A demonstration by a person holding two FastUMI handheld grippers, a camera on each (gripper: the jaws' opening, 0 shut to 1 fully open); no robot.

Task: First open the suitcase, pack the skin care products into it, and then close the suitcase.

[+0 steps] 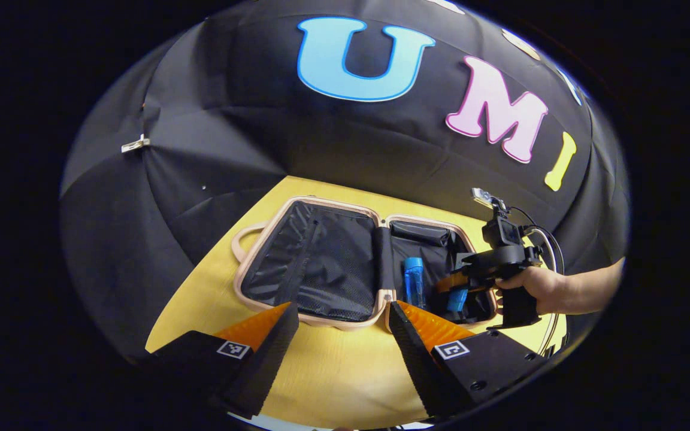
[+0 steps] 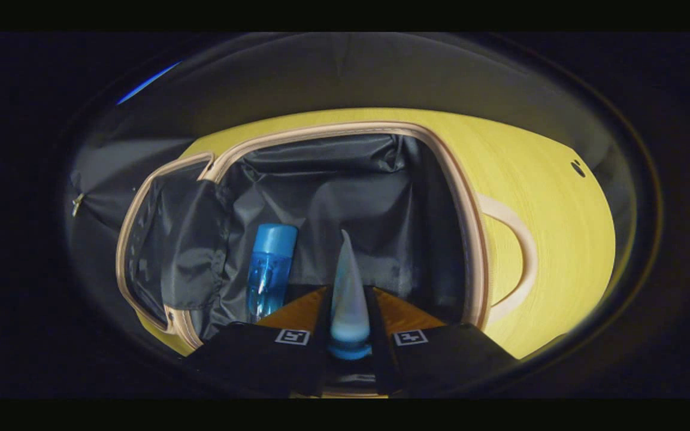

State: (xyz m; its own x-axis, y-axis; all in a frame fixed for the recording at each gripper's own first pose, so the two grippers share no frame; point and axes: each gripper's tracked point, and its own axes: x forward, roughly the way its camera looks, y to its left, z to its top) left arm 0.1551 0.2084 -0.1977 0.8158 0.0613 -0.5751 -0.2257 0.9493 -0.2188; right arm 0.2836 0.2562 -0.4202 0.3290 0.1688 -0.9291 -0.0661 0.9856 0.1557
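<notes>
Right gripper view: unreadable tube [image 2: 349,293] between hand-held gripper [image 2: 350,299] fingers.

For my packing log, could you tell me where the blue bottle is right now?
The blue bottle lies inside the open suitcase, in its right half in the left gripper view, beside the tube held by the right gripper.

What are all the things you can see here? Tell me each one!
suitcase: one, beige rim with black lining, lying open on the table.
bottle: one, blue, lying in the suitcase's right half.
tube: one, pale with a blue cap, gripped by the right tool over the right half, beside the bottle.
table: one, yellow, under the suitcase.
left tool: one, open, hovering at the table's near edge.
right tool: one, shut on the tube.
hand: one, holding the right tool.
</notes>
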